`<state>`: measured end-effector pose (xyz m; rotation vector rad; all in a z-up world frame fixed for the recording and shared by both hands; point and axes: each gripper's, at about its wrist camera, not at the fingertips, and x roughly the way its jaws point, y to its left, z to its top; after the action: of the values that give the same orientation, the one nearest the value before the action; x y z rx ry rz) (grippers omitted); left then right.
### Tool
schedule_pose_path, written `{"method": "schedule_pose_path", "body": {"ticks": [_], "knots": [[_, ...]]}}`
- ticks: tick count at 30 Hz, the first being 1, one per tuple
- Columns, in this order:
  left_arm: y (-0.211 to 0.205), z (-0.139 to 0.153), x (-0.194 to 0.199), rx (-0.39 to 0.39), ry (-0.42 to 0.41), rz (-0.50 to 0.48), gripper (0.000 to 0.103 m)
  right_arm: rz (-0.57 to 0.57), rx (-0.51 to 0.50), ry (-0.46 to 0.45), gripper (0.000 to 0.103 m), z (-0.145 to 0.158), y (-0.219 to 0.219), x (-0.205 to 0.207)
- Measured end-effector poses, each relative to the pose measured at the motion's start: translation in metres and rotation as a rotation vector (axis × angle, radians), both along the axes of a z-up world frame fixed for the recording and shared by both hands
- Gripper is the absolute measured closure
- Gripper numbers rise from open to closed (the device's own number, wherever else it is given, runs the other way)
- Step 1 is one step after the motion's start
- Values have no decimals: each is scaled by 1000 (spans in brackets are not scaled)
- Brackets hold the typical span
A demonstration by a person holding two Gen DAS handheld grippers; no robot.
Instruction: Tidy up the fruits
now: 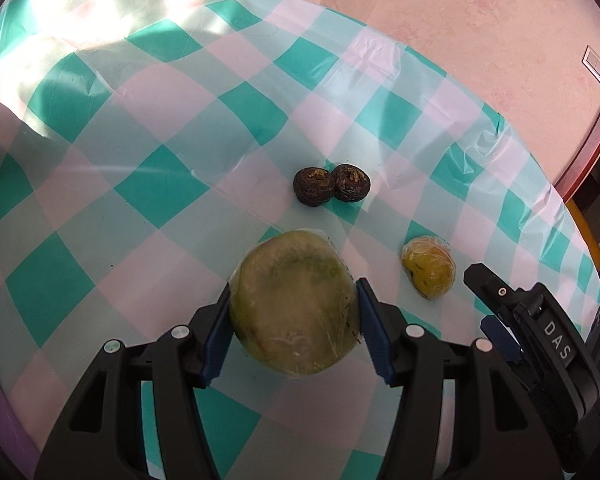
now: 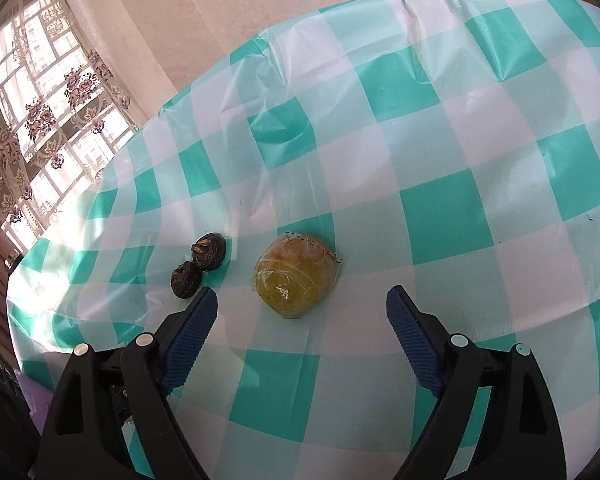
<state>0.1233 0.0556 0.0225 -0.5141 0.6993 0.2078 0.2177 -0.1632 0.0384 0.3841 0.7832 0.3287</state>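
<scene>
The left gripper (image 1: pixel 294 322) clamped the green fruit (image 1: pixel 294 304). The right gripper (image 2: pixel 302 320) stood wide, empty; the yellow fruit (image 2: pixel 294 276) lay just ahead between its tips, seemingly untouched.

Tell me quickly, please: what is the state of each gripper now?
Left gripper: closed on the big green fruit, wrapped in plastic film.
Right gripper: open, holding nothing; the small yellow fruit lies just ahead of it.

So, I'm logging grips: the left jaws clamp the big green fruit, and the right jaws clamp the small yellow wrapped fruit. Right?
Only partly. The right wrist view shows the right gripper open, the small yellow wrapped fruit lying free on the tablecloth. The left gripper does clamp the big green fruit.
</scene>
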Motion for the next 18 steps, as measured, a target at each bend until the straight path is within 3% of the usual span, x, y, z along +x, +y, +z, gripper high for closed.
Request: {"method": "schedule_pose_path", "body": {"ticks": [5,11,13,14,15,18], "knots": [[-3,2,-1,4,-24,-32,45,84,-168,69,18,-5,33,22],[-7,4,1,25,-36,-66,46,151,-501,58,18,-9,88,51],[-8,6,1,37,-42,-69,46,161,-513,39,23,-8,93,52],[-9,5,1,34,-43,-72,46,160,-510,29,36,-7,93,51],[-8,5,1,31,-45,-74,46,160,-507,17,41,-6,92,48],[-7,5,0,26,-53,-67,46,132,-475,-13,42,0,82,34]]}}
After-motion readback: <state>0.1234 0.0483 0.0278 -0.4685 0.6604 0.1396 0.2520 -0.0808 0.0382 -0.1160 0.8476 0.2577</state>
